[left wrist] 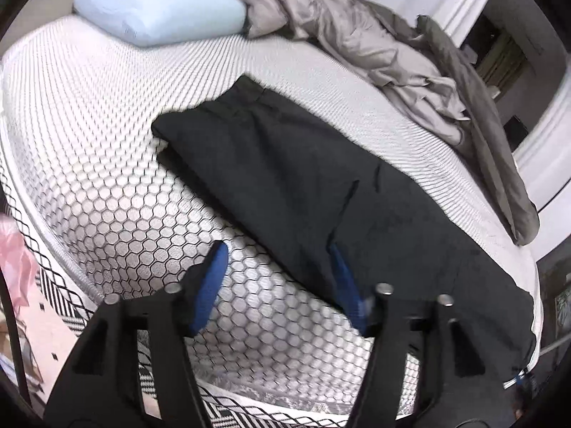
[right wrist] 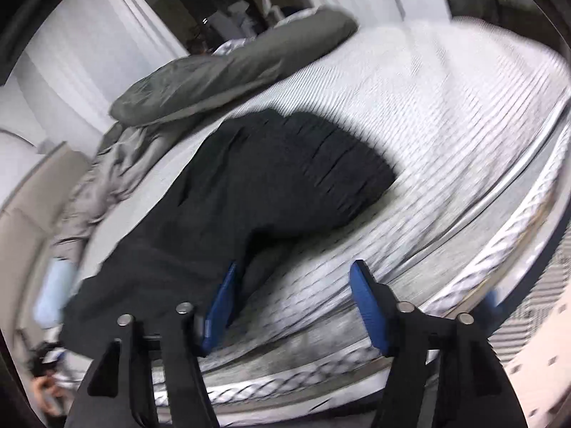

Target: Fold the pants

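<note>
Black pants: one; claws: two, spread.

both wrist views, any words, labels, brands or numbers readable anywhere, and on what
None readable in either view.
The black pants show no visible tag or print.
The light blue pillow and the honeycomb-patterned mattress carry no text.
The right wrist view is motion-blurred.

L gripper jaws wide apart, R gripper likewise, both empty
</note>
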Action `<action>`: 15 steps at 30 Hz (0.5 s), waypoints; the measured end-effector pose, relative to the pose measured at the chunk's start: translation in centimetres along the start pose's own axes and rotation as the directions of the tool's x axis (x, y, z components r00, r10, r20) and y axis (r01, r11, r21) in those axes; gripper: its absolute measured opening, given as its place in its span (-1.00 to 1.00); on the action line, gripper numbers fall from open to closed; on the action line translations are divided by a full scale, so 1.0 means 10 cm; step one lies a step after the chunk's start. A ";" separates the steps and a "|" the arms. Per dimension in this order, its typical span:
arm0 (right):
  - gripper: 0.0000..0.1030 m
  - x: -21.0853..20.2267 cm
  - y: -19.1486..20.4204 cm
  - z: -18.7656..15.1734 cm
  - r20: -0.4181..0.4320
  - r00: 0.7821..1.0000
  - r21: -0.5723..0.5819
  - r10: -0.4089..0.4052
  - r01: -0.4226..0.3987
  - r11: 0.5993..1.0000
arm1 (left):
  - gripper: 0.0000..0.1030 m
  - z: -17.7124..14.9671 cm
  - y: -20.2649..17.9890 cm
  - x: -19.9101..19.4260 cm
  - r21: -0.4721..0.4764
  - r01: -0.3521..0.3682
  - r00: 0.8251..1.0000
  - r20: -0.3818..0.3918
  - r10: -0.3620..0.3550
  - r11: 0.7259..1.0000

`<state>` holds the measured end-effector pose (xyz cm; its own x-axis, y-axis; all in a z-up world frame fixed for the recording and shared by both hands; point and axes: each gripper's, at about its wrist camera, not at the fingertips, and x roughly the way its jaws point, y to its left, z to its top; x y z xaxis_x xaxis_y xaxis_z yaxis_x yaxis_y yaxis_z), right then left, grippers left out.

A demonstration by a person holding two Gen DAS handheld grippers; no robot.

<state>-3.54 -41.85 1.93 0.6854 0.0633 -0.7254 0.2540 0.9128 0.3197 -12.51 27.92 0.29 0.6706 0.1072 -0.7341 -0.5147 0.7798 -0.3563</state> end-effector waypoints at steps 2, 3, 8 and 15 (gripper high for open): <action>0.37 -0.11 0.03 0.13 0.057 0.993 -0.050 -0.106 0.109 0.993 | 0.58 -0.03 -0.10 -0.13 0.057 -0.020 0.999 0.026 0.019 0.998; 0.37 -0.16 0.02 0.18 0.077 0.989 -0.067 -0.126 0.131 0.989 | 0.75 -0.04 -0.14 -0.19 0.081 -0.024 0.999 0.035 0.021 0.996; 0.55 -0.29 0.18 0.60 0.163 0.961 -0.133 -0.222 0.244 0.961 | 0.97 -0.03 -0.36 -0.31 0.160 -0.008 1.000 0.029 0.004 0.987; 0.71 0.30 0.69 1.19 -0.016 0.997 -0.302 -0.074 0.065 0.951 | 0.97 0.06 -0.71 -0.29 0.196 0.021 0.999 0.024 -0.026 0.980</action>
<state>8.36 -40.15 9.24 0.6538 0.0023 -0.7567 0.0802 0.9942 0.0723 -10.51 22.41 5.32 0.6960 0.1017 -0.7108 -0.3861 0.8876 -0.2510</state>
